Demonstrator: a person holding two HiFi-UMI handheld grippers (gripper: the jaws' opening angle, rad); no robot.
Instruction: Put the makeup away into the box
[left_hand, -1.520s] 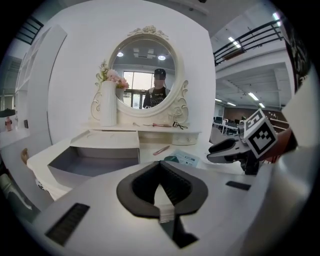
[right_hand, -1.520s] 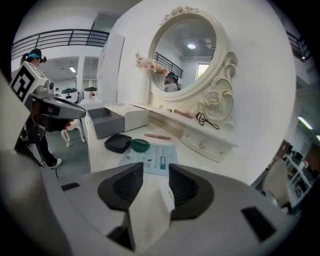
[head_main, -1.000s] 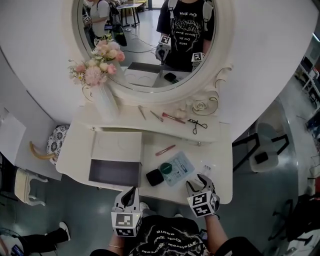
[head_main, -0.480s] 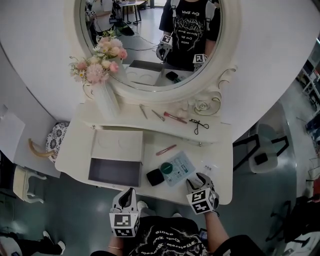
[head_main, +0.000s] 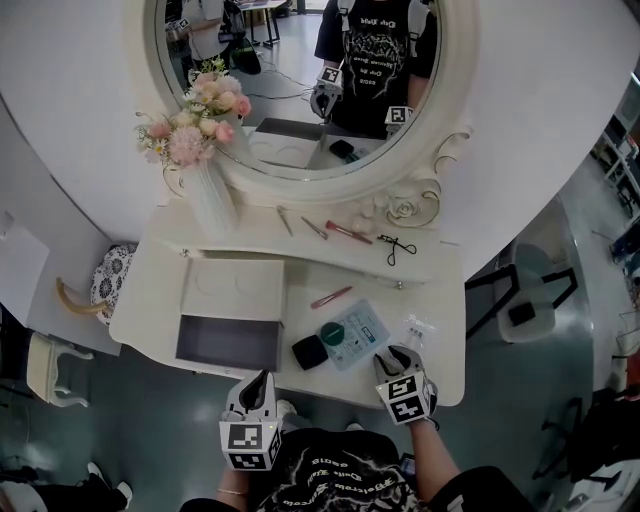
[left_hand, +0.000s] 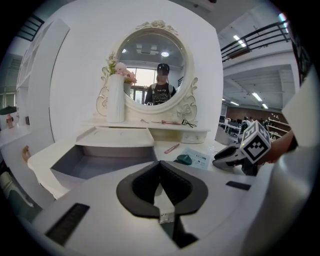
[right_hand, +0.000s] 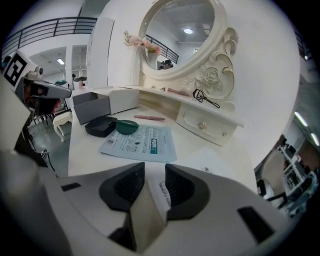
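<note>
My right gripper (head_main: 394, 358) sits at the table's front right. Its jaws have just been closing, and its pads now press on a clear packet with a white printed strip (right_hand: 162, 192), whose far end (head_main: 415, 329) rests on the table. My left gripper (left_hand: 160, 164) hovers shut and holds nothing at the front edge (head_main: 259, 388), just before the open grey box (head_main: 228, 343). Between the two grippers lie a black compact (head_main: 310, 353), a green round case (head_main: 332, 334), a blue sheet-mask packet (head_main: 358, 338) and a pink pencil (head_main: 331, 298).
The box's white lid (head_main: 235, 290) lies behind it. On the raised shelf under the oval mirror (head_main: 300, 80) rest an eyelash curler (head_main: 397, 248), a pink stick (head_main: 347, 233) and small tools. A white vase of flowers (head_main: 210, 200) stands at the shelf's left.
The right gripper's jaws have narrowed around the clear packet. The left gripper and the other items have stayed put.
</note>
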